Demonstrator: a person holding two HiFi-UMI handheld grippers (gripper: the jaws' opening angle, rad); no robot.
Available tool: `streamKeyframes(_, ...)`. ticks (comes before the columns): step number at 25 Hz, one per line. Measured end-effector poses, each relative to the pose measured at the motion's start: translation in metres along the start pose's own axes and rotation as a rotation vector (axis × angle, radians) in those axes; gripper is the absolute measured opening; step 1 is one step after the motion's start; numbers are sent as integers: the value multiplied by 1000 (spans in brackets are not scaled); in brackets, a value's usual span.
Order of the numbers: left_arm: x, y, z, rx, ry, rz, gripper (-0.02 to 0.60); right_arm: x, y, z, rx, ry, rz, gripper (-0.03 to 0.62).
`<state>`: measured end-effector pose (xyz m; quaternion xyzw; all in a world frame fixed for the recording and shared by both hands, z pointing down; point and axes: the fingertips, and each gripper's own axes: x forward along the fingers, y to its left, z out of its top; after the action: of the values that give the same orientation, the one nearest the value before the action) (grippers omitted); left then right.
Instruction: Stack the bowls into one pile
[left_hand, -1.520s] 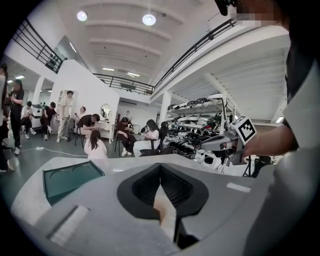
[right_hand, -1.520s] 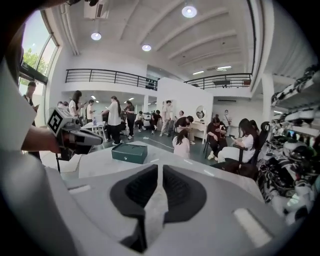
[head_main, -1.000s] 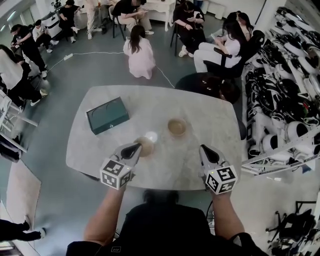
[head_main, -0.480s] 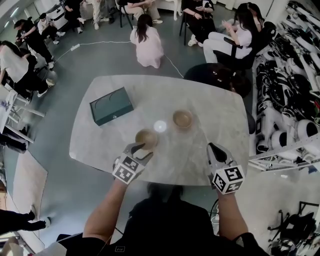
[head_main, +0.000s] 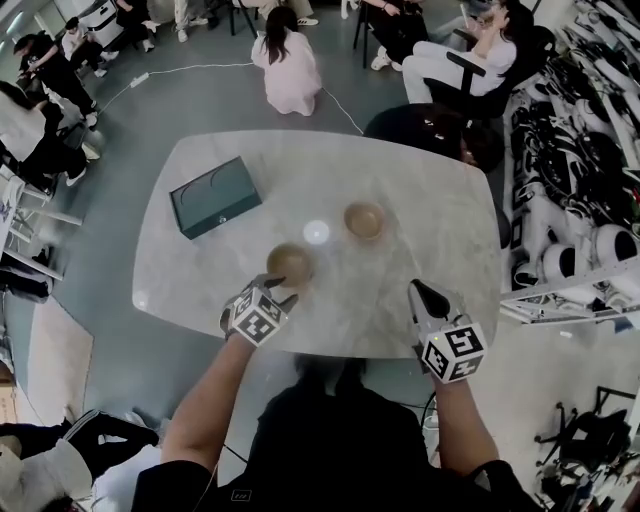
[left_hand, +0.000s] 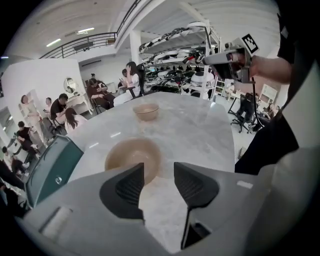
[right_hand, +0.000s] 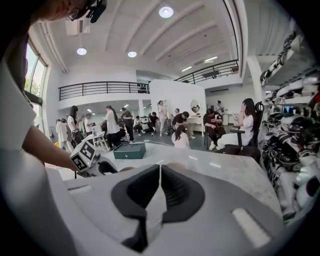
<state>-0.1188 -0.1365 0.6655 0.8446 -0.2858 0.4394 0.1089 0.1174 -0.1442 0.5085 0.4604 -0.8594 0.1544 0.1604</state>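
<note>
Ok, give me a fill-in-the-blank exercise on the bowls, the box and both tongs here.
1. The near bowl and the far bowl stand ___ on the table, not stacked.
2. The left tongs, pointing at the near bowl, are ___.
3. The right tongs are ___ and empty.
4. In the head view, the box lies to the ___ of both bowls.

Missing words: apart; open; shut; left.
Note: the left tongs have just been opening, with nothing between them.
</note>
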Motion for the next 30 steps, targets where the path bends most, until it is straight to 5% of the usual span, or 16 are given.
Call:
streamKeyframes(10,27,0,-17,202,132,-26,178,-11,5,-3,7,7,-42,14)
streamKeyframes(18,31,3,-31,411,212,-23,44,-19,18,-4,11,14,-86,14)
streamKeyframes(30,-2,8,-15,305,47,-8,21,-17,44,14,-26,-14,-94,14)
